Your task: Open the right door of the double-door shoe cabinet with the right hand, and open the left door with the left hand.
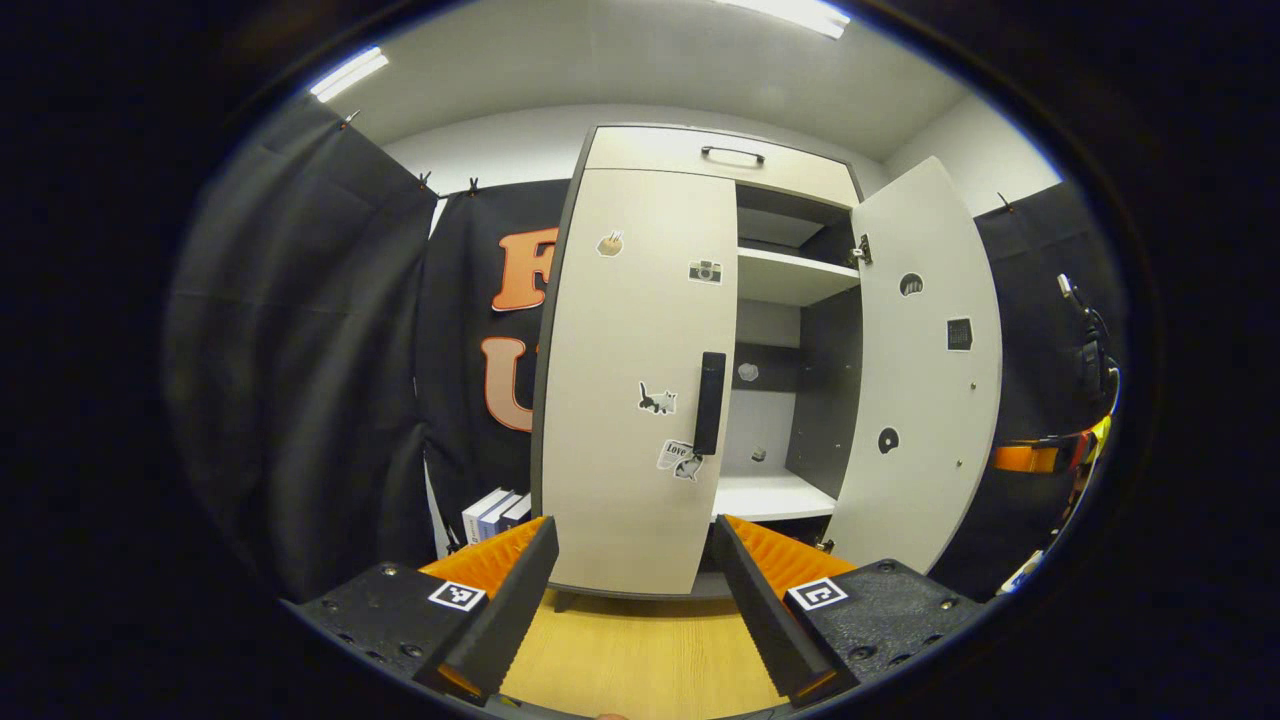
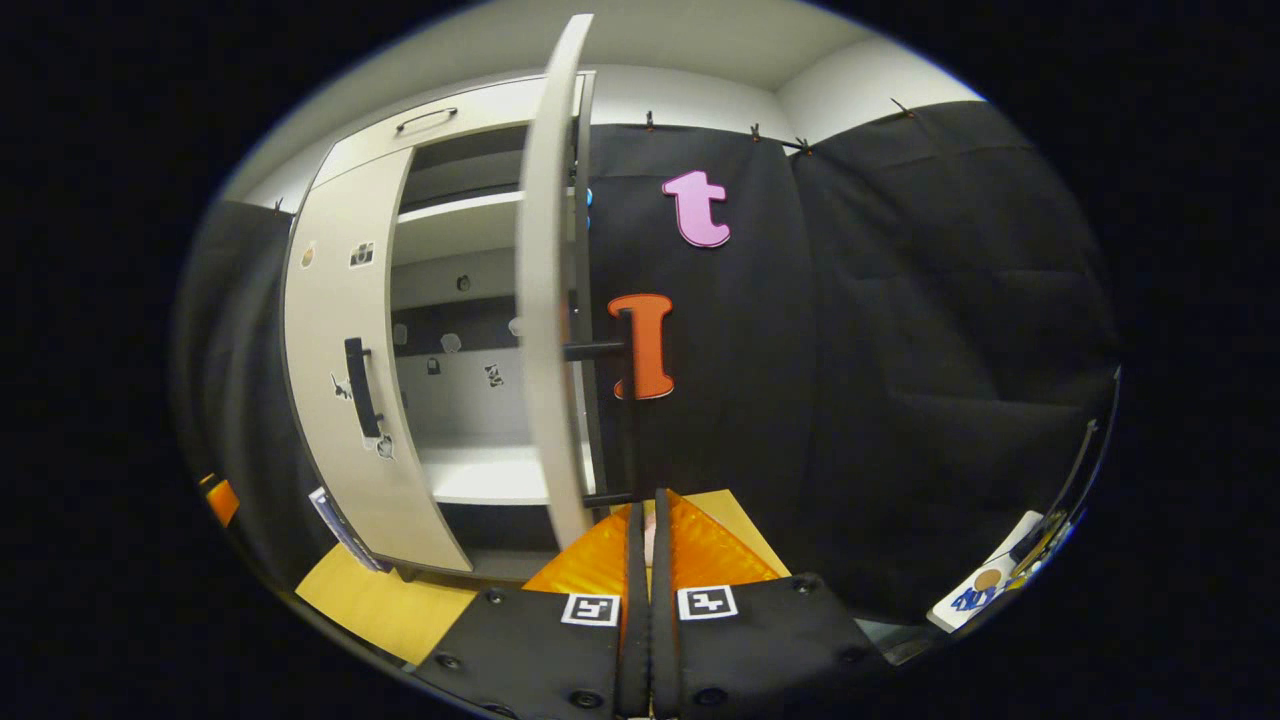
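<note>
Pale right door standing swung open, left door lying closed.
Hovering before it with left gripper spread apart; right gripper pinched together beside the open door's edge.

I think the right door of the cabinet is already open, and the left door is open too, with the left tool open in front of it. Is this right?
Not quite. The left door is shut, as the left gripper view shows. The right door is indeed swung open, and the left tool is open in front of the left door.
</note>
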The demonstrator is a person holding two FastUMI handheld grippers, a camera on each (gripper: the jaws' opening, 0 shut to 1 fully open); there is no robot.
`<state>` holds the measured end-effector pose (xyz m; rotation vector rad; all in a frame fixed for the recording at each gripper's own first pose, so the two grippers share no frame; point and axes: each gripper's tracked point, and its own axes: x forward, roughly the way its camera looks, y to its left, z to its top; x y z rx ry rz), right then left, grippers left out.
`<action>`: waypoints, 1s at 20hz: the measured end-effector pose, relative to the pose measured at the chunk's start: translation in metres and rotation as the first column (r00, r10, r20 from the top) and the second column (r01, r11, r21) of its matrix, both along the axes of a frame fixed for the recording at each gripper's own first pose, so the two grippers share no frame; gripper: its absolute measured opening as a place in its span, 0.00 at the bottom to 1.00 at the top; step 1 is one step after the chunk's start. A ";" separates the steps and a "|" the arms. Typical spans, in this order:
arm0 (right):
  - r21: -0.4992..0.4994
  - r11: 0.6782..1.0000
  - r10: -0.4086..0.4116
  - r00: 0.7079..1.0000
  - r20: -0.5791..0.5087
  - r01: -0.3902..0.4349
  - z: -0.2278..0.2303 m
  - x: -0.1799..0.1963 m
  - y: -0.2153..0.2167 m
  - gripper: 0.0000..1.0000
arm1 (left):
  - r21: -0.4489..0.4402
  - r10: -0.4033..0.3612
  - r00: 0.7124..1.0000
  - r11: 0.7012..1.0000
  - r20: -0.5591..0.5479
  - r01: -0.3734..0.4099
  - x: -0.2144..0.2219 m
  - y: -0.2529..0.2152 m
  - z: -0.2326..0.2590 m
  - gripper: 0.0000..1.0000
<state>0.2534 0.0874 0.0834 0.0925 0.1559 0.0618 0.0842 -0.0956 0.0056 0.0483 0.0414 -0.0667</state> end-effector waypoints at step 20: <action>-0.026 0.997 -0.069 0.989 0.130 0.073 0.023 0.012 -0.039 0.52 | 0.016 -0.011 1.000 1.000 0.029 0.011 0.170 -0.082 0.007 0.95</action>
